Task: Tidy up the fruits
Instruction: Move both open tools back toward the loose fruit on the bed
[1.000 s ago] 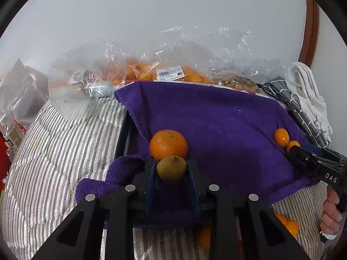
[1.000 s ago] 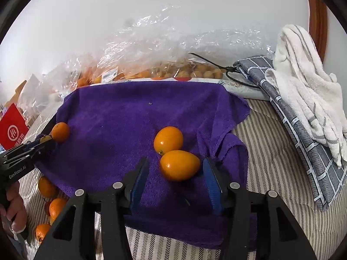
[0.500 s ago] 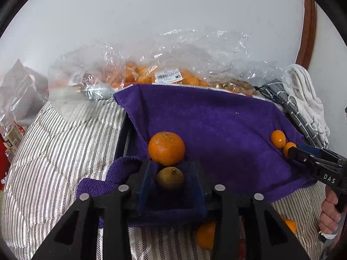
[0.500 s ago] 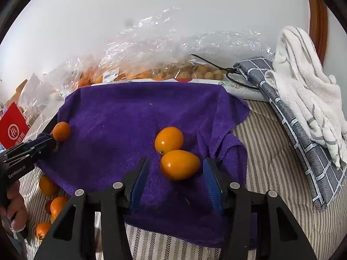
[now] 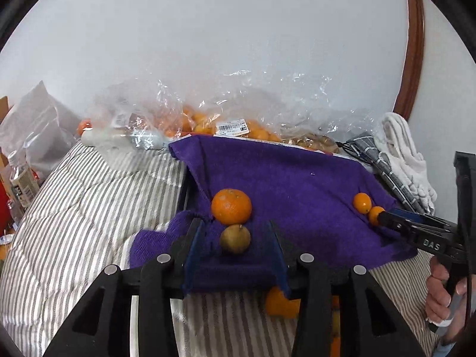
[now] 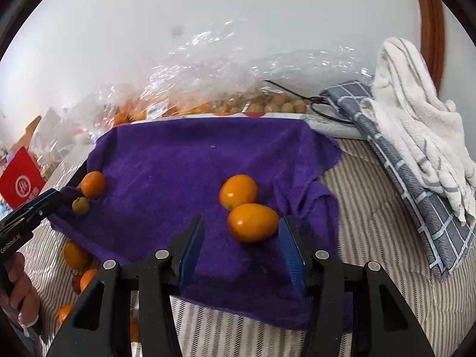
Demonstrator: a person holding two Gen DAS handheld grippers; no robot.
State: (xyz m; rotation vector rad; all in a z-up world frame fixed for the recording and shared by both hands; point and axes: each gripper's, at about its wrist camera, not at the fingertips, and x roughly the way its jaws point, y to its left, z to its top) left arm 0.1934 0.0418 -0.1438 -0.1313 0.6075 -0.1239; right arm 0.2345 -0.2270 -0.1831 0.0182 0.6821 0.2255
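A purple towel [image 5: 291, 178] lies on the striped bedding. In the left wrist view my left gripper [image 5: 235, 233] is open. A small greenish-brown fruit [image 5: 235, 239] lies loose on the towel between its fingers, just below a round orange mandarin [image 5: 231, 210]. In the right wrist view my right gripper [image 6: 242, 229] is open around an oval orange fruit [image 6: 253, 222], which touches a second one [image 6: 238, 191] behind it. The left gripper's tip [image 6: 56, 199] shows beside the greenish fruit [image 6: 80, 205] and the mandarin [image 6: 92, 184].
Clear plastic bags of oranges [image 5: 226, 125] and small brown fruits [image 6: 273, 105] line the wall. Folded grey and white towels [image 6: 416, 136] lie at the right. Several loose oranges [image 6: 76, 255] lie on the bedding below the towel's near edge. A red packet [image 6: 20, 181] is at the left.
My left gripper has opened and let go of the greenish-brown fruit, which now rests on the towel by the mandarin. My right gripper stays open around the oval fruit.
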